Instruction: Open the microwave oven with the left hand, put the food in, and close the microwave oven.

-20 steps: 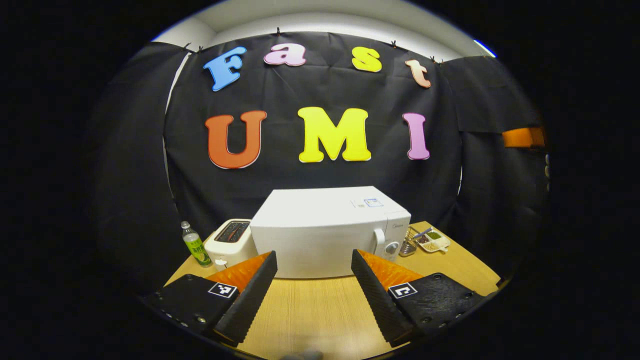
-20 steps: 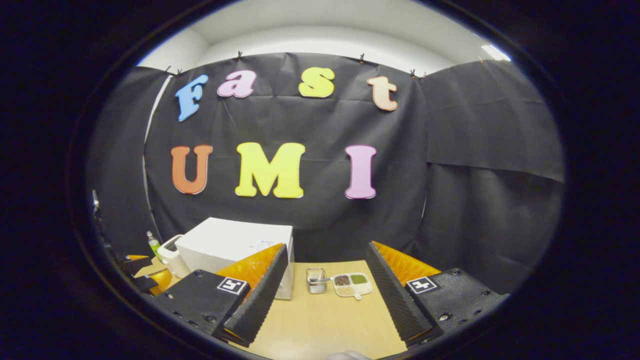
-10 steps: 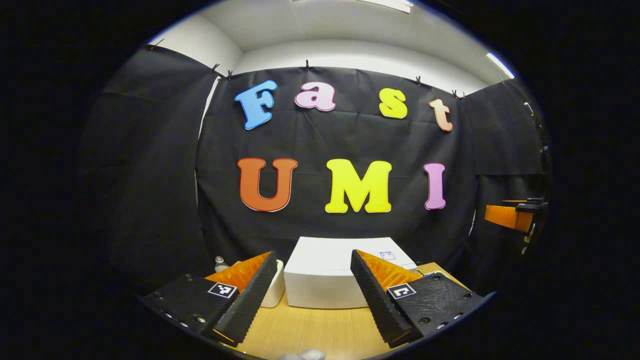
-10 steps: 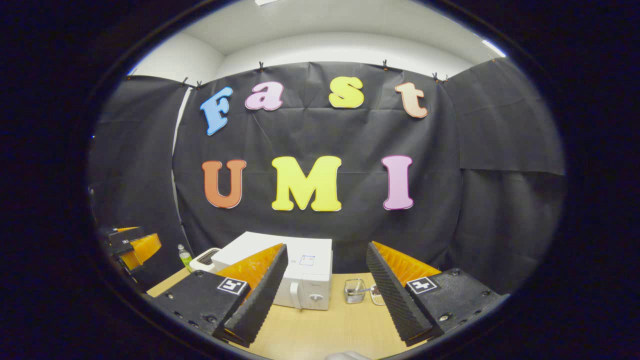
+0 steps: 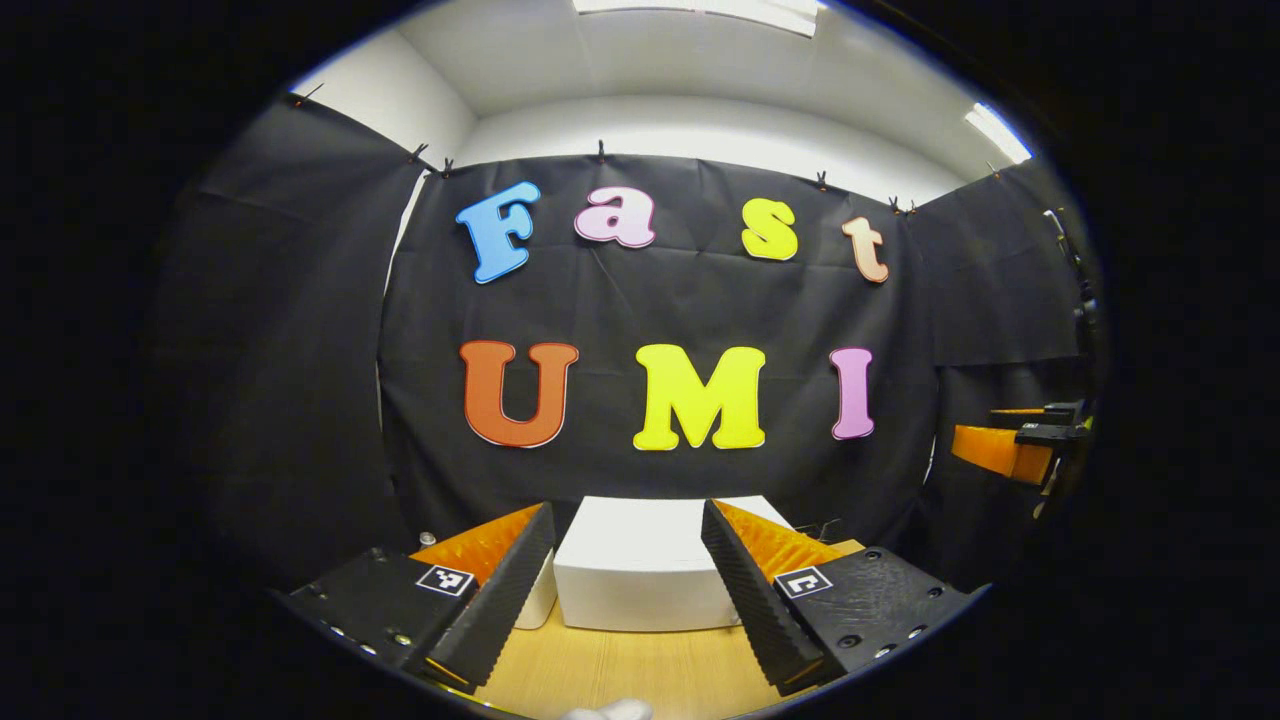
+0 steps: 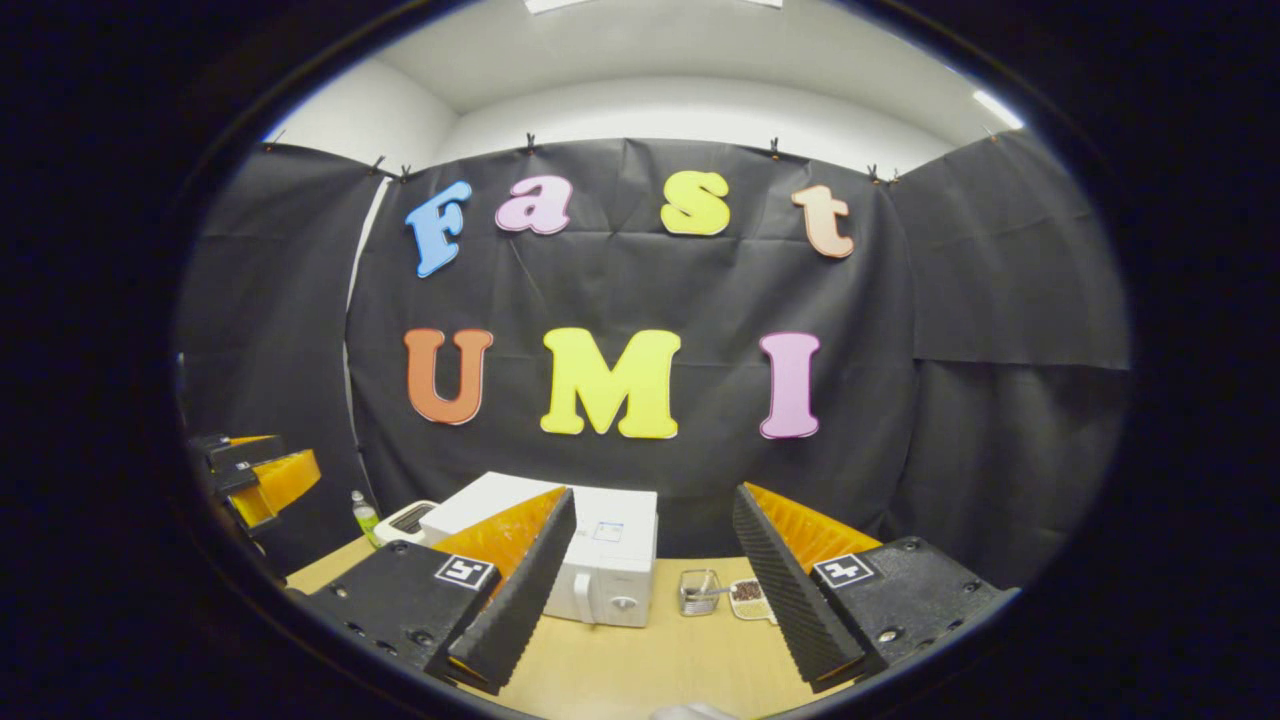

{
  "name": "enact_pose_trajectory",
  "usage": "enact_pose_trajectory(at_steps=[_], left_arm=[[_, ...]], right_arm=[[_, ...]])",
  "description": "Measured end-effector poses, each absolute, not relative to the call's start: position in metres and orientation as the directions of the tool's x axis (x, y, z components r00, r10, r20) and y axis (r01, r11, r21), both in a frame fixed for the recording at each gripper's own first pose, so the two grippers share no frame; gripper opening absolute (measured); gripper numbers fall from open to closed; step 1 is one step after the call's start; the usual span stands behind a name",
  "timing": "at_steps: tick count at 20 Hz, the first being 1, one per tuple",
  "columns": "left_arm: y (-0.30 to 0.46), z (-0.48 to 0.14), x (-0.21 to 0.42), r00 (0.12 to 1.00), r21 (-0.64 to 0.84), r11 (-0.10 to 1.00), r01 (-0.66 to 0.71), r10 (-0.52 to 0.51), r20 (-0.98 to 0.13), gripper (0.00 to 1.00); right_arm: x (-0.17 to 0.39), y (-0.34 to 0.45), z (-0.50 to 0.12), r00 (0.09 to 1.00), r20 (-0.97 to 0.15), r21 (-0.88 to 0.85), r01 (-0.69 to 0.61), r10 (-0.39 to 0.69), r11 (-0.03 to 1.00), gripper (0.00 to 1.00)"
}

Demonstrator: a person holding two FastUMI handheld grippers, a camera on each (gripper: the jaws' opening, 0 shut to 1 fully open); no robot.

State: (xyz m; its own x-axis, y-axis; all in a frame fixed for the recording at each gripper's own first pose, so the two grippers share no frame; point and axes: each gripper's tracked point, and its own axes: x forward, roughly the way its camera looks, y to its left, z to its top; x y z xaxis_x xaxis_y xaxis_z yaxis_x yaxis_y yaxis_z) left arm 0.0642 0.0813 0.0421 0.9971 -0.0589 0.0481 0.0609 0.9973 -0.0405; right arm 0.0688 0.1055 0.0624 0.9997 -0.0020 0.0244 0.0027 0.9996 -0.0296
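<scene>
A: Left gripper (image 5: 628, 590), own view: fingers spread wide, nothing between them, held up off the wooden table (image 5: 640, 670). Agree?

B: Agree. Right gripper (image 6: 650, 585), own view: same, fingers well apart and holding nothing, also above the table.

A: Cross-check. In the left gripper view the right gripper shows far off at the right edge, in the air. In the right gripper view the left gripper shows at the left edge, also off the table.

B: Task object next. Microwave oven (image 5: 650, 565): white box standing on the table against the black cloth, seen straight ahead between the left gripper's fingers. In the right gripper view it stands left of centre, partly behind the left finger; door shut, handle and one round knob on the right of its front.

A: To its left, touching or nearly, a white toaster (image 6: 408, 518) with a dark slot on top. Past that a small clear bottle (image 6: 365, 515) with a green label, upright, cap on.

B: Containers to the right of the microwave oven: a small wire basket (image 6: 698, 590) with a utensil handle sticking out toward the right. Just beside it a pale divided dish (image 6: 748, 598), mostly hidden by the right finger; the one compartment visible holds something dark brown. Rest of the contents not resolvable
</scene>
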Motion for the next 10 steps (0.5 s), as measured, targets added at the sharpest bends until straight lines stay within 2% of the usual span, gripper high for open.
enact_pose_trajectory(at_steps=[2, 3, 5, 6, 7, 8, 9, 10], left_arm=[[0.083, 0.041, 0.064, 0.998, -0.038, 0.998, 0.054, -0.052, 0.045, 0.94], [0.082, 0.042, 0.065, 0.998, -0.038, 0.998, 0.051, -0.05, 0.045, 0.93], [0.076, 0.044, 0.064, 0.997, -0.036, 0.997, 0.067, -0.065, 0.045, 0.93], [0.075, 0.045, 0.064, 0.997, -0.03, 0.997, 0.07, -0.068, 0.048, 0.94], [0.073, 0.047, 0.065, 0.996, -0.024, 0.997, 0.075, -0.074, 0.048, 0.94], [0.072, 0.048, 0.065, 0.996, -0.021, 0.997, 0.076, -0.075, 0.049, 0.94], [0.07, 0.05, 0.065, 0.996, -0.018, 0.997, 0.078, -0.077, 0.052, 0.93], [0.068, 0.052, 0.066, 0.995, -0.017, 0.996, 0.082, -0.081, 0.055, 0.93]], right_arm=[[0.066, 0.105, 0.06, 1.0, 0.025, -0.028, 0.004, -0.003, 1.0, 1.0], [0.064, 0.104, 0.059, 1.0, 0.022, -0.028, 0.004, -0.003, 1.0, 0.92], [0.061, 0.104, 0.056, 1.0, 0.017, -0.015, -0.001, 0.001, 1.0, 0.92], [0.06, 0.103, 0.056, 1.0, 0.015, -0.008, -0.002, 0.002, 1.0, 1.0], [0.06, 0.102, 0.054, 1.0, 0.013, -0.003, -0.001, 0.001, 1.0, 0.92], [0.059, 0.101, 0.054, 1.0, 0.013, 0.003, -0.001, 0.001, 1.0, 0.92], [0.059, 0.101, 0.054, 1.0, 0.014, 0.006, -0.003, 0.003, 1.0, 1.0], [0.058, 0.099, 0.053, 1.0, 0.016, 0.005, 0.0, 0.0, 1.0, 1.0]])
